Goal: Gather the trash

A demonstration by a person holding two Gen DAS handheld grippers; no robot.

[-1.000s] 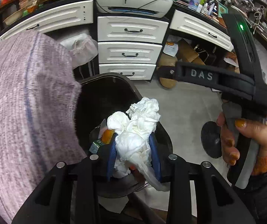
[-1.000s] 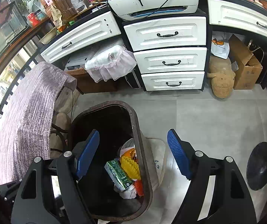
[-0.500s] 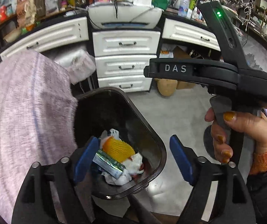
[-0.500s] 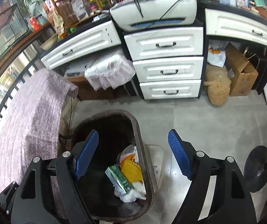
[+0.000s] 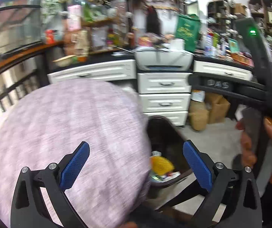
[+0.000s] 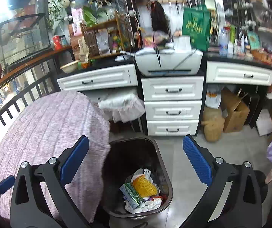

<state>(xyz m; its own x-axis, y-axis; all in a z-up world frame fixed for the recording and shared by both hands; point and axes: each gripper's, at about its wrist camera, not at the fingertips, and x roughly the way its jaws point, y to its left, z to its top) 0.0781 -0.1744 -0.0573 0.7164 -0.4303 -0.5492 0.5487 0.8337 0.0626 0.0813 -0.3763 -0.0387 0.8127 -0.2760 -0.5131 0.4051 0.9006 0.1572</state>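
With the left gripper and right gripper just spread empty, we'd pinch light, crushable trash at six o'clock by its crumpled folds.

Black tongs, blue ribbed pads

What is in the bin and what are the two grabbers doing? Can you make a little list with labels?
bin: dark trash bin on the floor, beside a table under a purple cloth
inside bin: yellow foam net, green carton, white crumpled tissue
left gripper: jaws just opened wide, nothing between them
right gripper: jaws just opened wider, empty, above the bin
behind: white drawers
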